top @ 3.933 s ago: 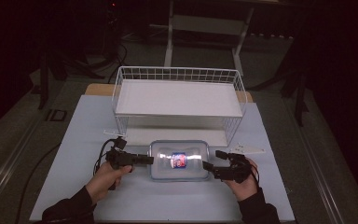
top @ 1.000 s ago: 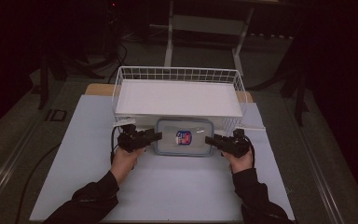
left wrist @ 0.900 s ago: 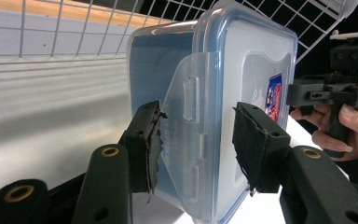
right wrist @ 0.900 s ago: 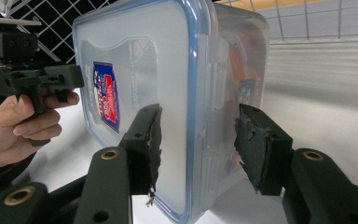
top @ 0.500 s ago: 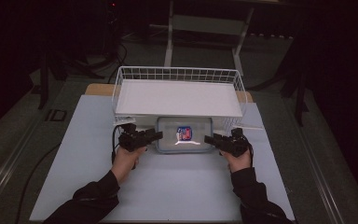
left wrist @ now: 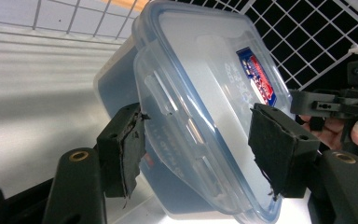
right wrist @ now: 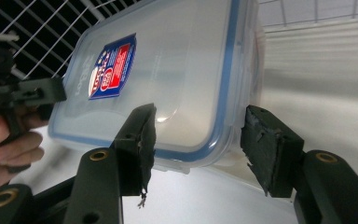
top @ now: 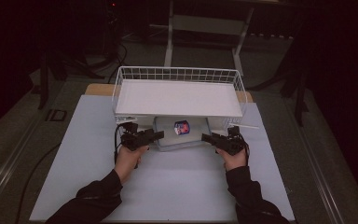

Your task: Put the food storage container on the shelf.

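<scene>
- Where the person's two dark sleeves come in at the near edge of the pale blue-grey table top point(top: 168, 186), each bare hand holds a black two-jaw gripper, both aimed at the clear rectangular plastic food box with a blue-rimmed lid point(top: 181, 133).
- The left gripper point(top: 154, 136) sits just left of that box; in the left gripper view its jaws have just been opening, and they stand apart with the near end of the box point(left wrist: 205, 107) between them. One pad point(left wrist: 128, 149) touches or nearly touches the lid's edge, while the other point(left wrist: 275, 149) stands clear of the lid.
- The right gripper point(top: 209, 137) sits just right of the box; its jaws have just been opening a little, and in the right gripper view they stand apart astride the box's corner point(right wrist: 177, 79), neither pad pressing on it.
- The box rests on the table, its far part tucked under the white wire-mesh shelf rack point(top: 179, 98), its near edge sticking out toward the person.
- A red and blue label point(top: 182, 127) sits on the lid, near the box's middle.
- Beyond the rack and box lie a dark floor and grey stand legs point(top: 170, 32).
</scene>
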`<state>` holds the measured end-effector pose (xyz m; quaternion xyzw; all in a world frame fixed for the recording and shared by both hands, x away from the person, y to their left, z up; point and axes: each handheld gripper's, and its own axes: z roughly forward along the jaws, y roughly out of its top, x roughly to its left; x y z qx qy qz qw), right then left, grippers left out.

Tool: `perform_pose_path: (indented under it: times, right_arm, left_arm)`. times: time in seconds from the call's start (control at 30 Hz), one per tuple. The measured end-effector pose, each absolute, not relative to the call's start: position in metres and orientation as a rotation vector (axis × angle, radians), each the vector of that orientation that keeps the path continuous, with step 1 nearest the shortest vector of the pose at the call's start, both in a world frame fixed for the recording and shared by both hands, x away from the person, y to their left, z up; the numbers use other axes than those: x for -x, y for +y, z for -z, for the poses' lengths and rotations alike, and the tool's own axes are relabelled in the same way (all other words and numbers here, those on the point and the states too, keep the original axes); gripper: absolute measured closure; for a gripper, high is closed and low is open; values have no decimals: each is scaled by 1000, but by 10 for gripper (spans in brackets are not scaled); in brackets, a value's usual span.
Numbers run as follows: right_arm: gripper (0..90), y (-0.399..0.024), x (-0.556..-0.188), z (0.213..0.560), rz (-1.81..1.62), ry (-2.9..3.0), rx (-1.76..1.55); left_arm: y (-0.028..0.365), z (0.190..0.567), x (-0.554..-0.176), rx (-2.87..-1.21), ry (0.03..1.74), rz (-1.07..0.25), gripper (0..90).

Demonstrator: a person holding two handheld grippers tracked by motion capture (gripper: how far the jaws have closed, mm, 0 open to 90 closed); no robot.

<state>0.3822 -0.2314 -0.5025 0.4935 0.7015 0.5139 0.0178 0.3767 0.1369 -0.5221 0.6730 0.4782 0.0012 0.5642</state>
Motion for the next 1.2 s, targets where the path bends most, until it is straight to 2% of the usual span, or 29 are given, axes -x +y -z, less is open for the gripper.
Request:
perform_pose_path:
  times: [0.13,0.5,0.7,0.9,0.97,1.1,1.2]
  right_arm:
    - [435,-229,-382,503,-1610,2140,-1569]
    - [378,-232,-377,500,-1602,2118,-1574]
    - [372,-234,-365,496,-1603,2101,-1535]
    - [372,-228,-348,487,-1617,2118,-1461]
    - [380,-224,-341,484,-1611,2135,-1425]
    - [400,-215,-330,484,-1615,2175,-1379]
    - [489,-209,-325,487,-1631,2198,-1349]
  left_arm:
    - [137,522,-376,-1602,1148,-12,316]
    - [135,516,-363,-1629,1145,-119,310]
    - [140,511,-348,-1655,1085,-178,243]
    - [149,502,-330,-1649,1011,-211,137]
    - [152,499,-323,-1652,994,-225,122]
    - [158,497,-313,-1659,973,-204,15]
    - [164,494,-303,-1648,952,-199,4]
